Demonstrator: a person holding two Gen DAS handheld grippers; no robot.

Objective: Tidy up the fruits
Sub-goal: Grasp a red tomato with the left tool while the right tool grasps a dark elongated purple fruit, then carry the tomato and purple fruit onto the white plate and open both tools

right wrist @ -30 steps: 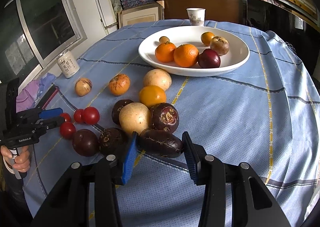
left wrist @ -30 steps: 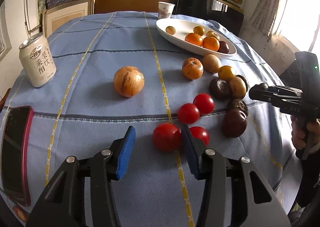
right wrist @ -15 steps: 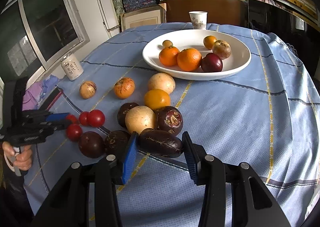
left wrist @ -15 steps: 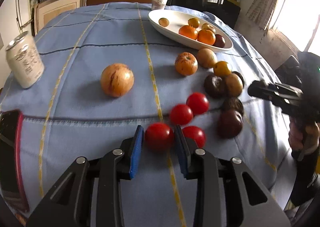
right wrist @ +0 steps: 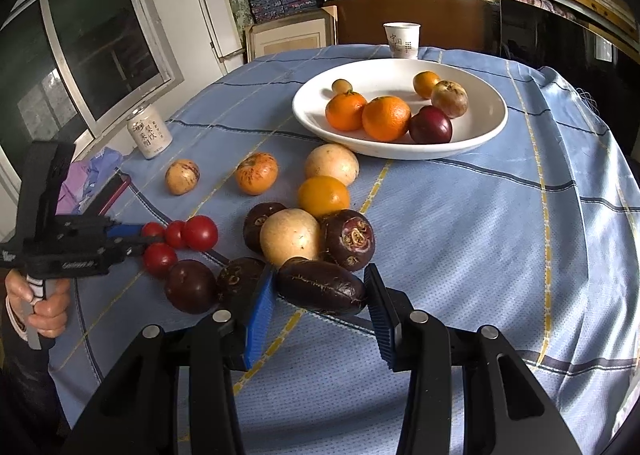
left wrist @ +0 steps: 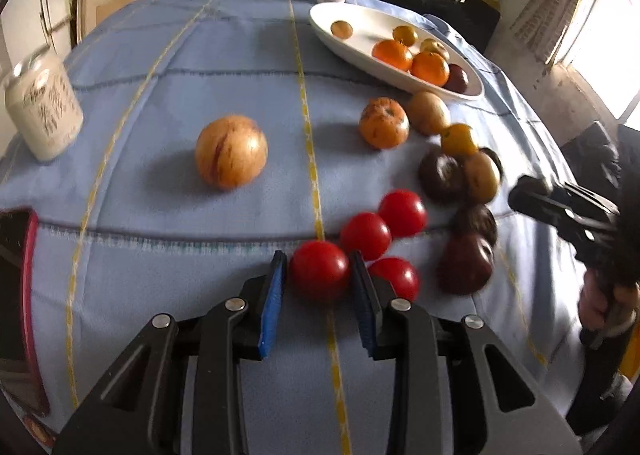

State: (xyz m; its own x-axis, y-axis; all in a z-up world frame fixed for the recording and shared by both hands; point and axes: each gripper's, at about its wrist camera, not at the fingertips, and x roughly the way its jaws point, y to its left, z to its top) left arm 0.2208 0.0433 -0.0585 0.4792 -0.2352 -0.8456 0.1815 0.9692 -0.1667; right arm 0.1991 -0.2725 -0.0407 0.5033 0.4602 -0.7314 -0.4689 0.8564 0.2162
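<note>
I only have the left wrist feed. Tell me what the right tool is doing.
Observer: The right tool is open, its pads bracketing an elongated dark purple fruit lying on the tablecloth.
Operator: My left tool is shut on the front tomato. Report what crowds that purple fruit.
Observer: A pale round fruit and a dark fruit with a reddish calyx sit right behind it, seemingly touching it.
Operator: Give me the path to the plate.
Observer: Bare tablecloth right of the pile leads up to the near rim of the white plate.
</note>
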